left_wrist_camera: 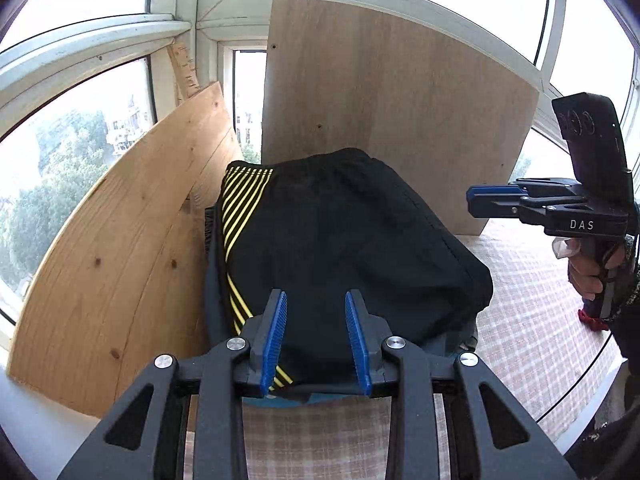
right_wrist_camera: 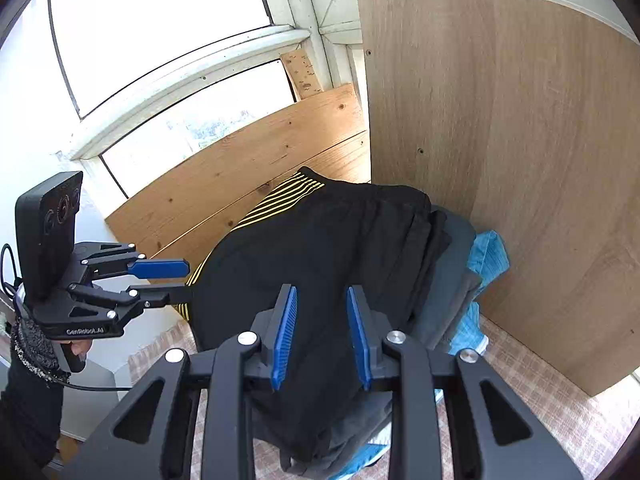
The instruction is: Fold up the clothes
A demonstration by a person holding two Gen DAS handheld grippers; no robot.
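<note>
Folded black shorts with yellow side stripes [left_wrist_camera: 340, 240] lie on top of a stack of folded clothes in the corner. In the right wrist view the shorts [right_wrist_camera: 320, 248] cover a grey garment [right_wrist_camera: 452, 276] and a light blue one [right_wrist_camera: 488, 256]. My left gripper [left_wrist_camera: 316, 336] is open and empty, just over the near edge of the shorts; it also shows in the right wrist view [right_wrist_camera: 180, 278] at the stack's left side. My right gripper [right_wrist_camera: 322, 336] is open and empty above the shorts; it shows in the left wrist view [left_wrist_camera: 472, 202], apart from the stack.
A pale checked cloth [left_wrist_camera: 532, 312] covers the table. A brown board [left_wrist_camera: 392, 112] stands behind the stack and a pine board [left_wrist_camera: 120, 256] leans at its left, both against windows. The table edge [left_wrist_camera: 580, 384] curves at the right.
</note>
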